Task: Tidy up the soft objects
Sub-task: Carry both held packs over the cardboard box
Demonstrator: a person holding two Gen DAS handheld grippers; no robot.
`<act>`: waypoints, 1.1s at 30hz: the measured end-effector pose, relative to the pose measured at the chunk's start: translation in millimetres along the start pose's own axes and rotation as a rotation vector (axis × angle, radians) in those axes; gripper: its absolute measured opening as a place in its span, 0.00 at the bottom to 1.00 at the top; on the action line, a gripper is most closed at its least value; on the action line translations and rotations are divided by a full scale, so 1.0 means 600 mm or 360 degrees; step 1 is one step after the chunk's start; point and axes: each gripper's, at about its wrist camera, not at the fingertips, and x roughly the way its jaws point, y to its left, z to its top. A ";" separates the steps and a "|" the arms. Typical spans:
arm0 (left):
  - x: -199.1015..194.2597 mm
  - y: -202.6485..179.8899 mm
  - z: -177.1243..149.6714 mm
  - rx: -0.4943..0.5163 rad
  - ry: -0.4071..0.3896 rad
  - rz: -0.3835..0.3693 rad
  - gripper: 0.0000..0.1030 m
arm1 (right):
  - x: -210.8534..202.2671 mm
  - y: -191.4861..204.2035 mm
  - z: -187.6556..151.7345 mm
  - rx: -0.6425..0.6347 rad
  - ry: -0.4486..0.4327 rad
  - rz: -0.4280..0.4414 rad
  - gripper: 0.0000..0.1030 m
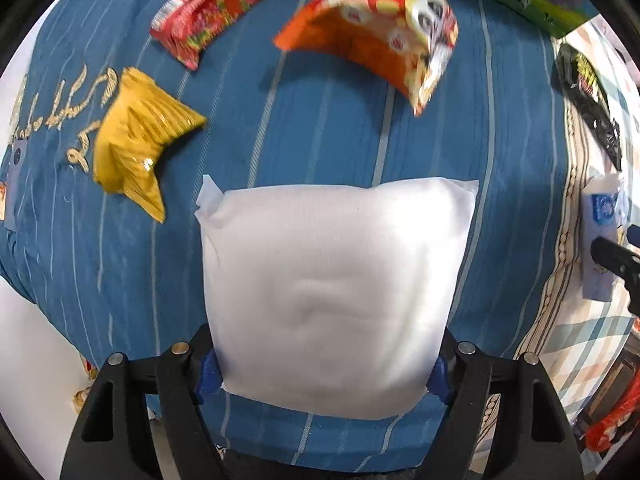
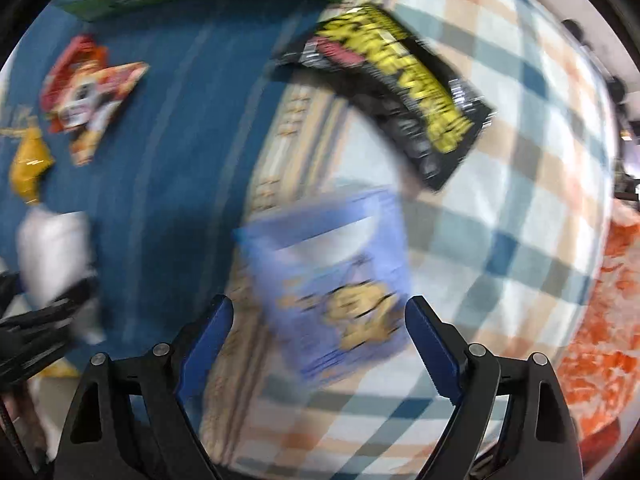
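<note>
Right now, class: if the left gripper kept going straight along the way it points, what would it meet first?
Most likely the white pillow pack: the left gripper straddles its near end, pointing down at it on the blue striped cloth. Contact depth is unclear.

White pillow pack (image 1: 332, 292) flat on blue striped cloth, lower edge between blue pads. Yellow bag (image 1: 136, 140) crumpled at left; red packet (image 1: 216, 12) and orange packet (image 1: 380, 28) above, well apart. Black-yellow packet (image 2: 400, 92) and blurred pale-blue pack (image 2: 332, 296) flat on plaid cloth, near each other.
</note>
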 end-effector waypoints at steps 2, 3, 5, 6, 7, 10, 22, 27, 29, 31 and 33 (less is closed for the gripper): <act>-0.010 0.006 0.000 0.0004 -0.0021 -0.0004 0.74 | 0.002 -0.009 0.012 0.0004 -0.0017 0.0013 0.87; -0.014 0.009 -0.001 0.0011 -0.0033 -0.0008 0.74 | 0.012 -0.017 0.018 0.0004 0.0018 0.0045 0.87; -0.014 0.013 0.008 0.0025 -0.0028 -0.0019 0.74 | 0.034 -0.038 0.027 0.0004 0.0105 0.0059 0.87; -0.015 0.009 0.015 0.0028 -0.0020 -0.0020 0.74 | 0.047 -0.040 0.030 0.0000 0.0140 0.0056 0.87; -0.005 0.003 0.018 0.0032 -0.0012 -0.0021 0.74 | 0.059 -0.053 0.035 0.0008 0.0164 0.0058 0.84; 0.009 0.009 0.024 0.0039 0.0004 -0.0033 0.74 | 0.075 -0.068 0.042 0.0176 0.0160 0.0105 0.68; 0.054 -0.032 0.027 0.0156 -0.0020 -0.0010 0.74 | 0.057 -0.127 0.013 0.0643 0.0180 0.0392 0.89; 0.055 -0.038 0.049 0.0205 -0.0034 -0.0014 0.72 | 0.080 -0.116 0.012 0.0693 0.0213 0.0365 0.76; 0.040 -0.044 0.043 0.0215 -0.0053 -0.0016 0.71 | 0.071 -0.107 0.010 0.0696 0.0212 0.0333 0.64; 0.023 -0.044 0.055 0.0222 -0.0101 0.0008 0.71 | 0.061 -0.101 0.009 0.0679 0.0162 0.0270 0.56; 0.008 -0.045 0.060 0.0250 -0.0165 0.0016 0.71 | 0.051 -0.101 0.001 0.0664 0.0131 0.0221 0.54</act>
